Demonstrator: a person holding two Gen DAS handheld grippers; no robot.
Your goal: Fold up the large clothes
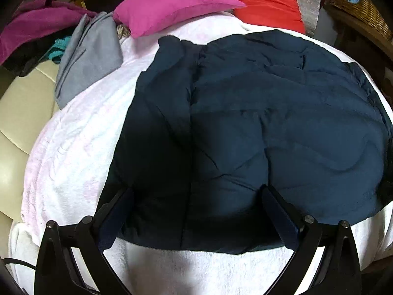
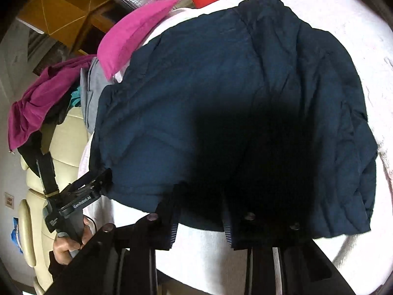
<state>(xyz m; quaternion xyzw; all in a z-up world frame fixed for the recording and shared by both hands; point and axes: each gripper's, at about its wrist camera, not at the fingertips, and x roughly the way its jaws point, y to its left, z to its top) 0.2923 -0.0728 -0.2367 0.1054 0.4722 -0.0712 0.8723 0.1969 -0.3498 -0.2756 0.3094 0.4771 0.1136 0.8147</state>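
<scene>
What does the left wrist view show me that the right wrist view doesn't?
Left wrist view only: the wicker basket at upper right, and the left gripper with fingers spread wide over the navy garment's near hem.

Right wrist view only: the person's hand holding the left gripper, and the right gripper.

Both: the navy garment spread on the white towel, pink cushion, red cushion, grey cloth.
</scene>
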